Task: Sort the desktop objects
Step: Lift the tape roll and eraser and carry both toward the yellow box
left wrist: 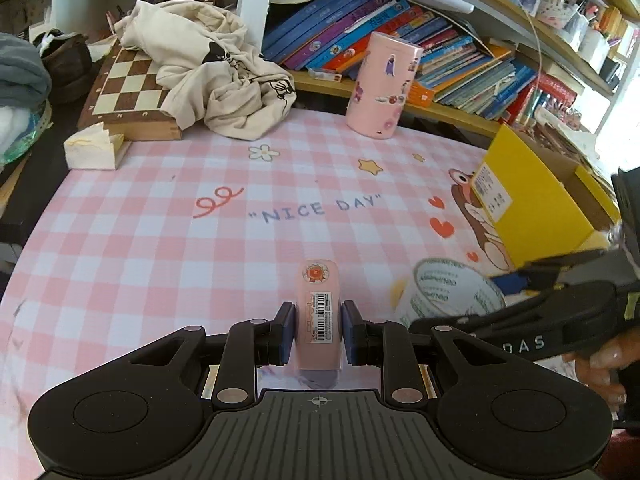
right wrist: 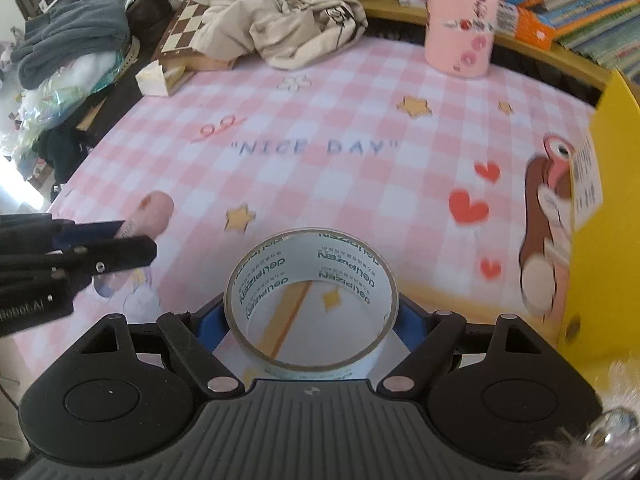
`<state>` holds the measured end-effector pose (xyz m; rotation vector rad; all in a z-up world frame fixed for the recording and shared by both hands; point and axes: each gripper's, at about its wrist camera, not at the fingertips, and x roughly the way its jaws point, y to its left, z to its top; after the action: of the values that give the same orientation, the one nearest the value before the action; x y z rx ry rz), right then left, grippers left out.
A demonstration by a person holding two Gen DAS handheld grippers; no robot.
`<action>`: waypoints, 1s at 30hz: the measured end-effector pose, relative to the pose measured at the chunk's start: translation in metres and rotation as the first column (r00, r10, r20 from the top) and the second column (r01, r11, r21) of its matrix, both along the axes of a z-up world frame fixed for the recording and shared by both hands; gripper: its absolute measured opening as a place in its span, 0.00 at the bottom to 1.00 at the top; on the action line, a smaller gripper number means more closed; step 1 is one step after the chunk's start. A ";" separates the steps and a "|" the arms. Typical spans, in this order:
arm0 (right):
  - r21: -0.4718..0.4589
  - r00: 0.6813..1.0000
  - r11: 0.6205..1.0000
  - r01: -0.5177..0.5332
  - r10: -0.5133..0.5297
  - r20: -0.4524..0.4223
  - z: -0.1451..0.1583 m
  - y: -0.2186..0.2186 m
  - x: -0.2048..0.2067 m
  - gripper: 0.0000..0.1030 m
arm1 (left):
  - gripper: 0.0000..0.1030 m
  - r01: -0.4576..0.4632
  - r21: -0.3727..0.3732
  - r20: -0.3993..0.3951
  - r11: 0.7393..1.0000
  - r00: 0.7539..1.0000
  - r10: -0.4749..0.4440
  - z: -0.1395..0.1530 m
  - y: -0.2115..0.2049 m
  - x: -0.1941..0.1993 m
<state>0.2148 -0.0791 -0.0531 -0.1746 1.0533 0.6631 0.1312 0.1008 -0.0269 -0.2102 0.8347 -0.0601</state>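
Both claws are loaded, so the pick-up step looks done and the carry to a sorting place is in hand.

The left claw [left wrist: 318,332] is pinching a small pink case [left wrist: 319,312] with a barcode label, its blue pads [left wrist: 288,330] pressed on the case's 2 long sides. The case stands lengthwise between the fingers and points toward the far edge of the tabletop [left wrist: 160,232]. Whether it is lifted clear of the checked pink cover or resting on it, I cannot tell.

The right claw [right wrist: 312,320] is pinching a tape roll [right wrist: 312,300] across its outer wall, the ring's open core facing the camera. The roll sits near the near edge of the tabletop, to the right of the case. In the left view, the right claw shows with the roll near the front right corner, close to the left claw but apart from it.

A yellow box [left wrist: 532,200] stands open at the right edge of the tabletop, just beyond the tape roll. It is the likeliest bin, though nothing marks it as the goal. A pink tin [left wrist: 382,86] stands upright at the far edge, and a chessboard [left wrist: 128,92] with a cream garment [left wrist: 216,76] heaped on it fills the far left corner.

The next move likely calls for raising each load clear of the cover, then swinging right over the box rim 1 at a time, so the 2 claws do not knock together. The roll's grip is on a curved wall and could slip if it tilts.
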 end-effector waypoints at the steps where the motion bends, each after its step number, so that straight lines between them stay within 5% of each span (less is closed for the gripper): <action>1: 0.006 1.000 1.000 0.014 -0.014 -0.009 0.000 -0.003 -0.006 0.80 | 0.22 0.000 -0.002 0.001 1.000 1.000 0.000 0.001 -0.001 -0.005; 22: -0.021 0.998 0.998 0.058 -0.057 0.024 0.021 -0.037 -0.076 0.79 | 0.22 0.019 -0.052 0.062 0.998 0.998 -0.016 0.017 -0.004 -0.060; 30: -0.033 0.993 0.992 0.120 -0.120 0.014 0.018 -0.057 -0.091 0.79 | 0.22 0.101 -0.070 0.061 0.992 0.993 -0.097 0.016 -0.023 -0.061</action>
<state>0.1235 -0.1365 -0.0348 -0.1433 1.0554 0.5350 0.0700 0.0773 -0.0112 -0.2344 0.7861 -0.1889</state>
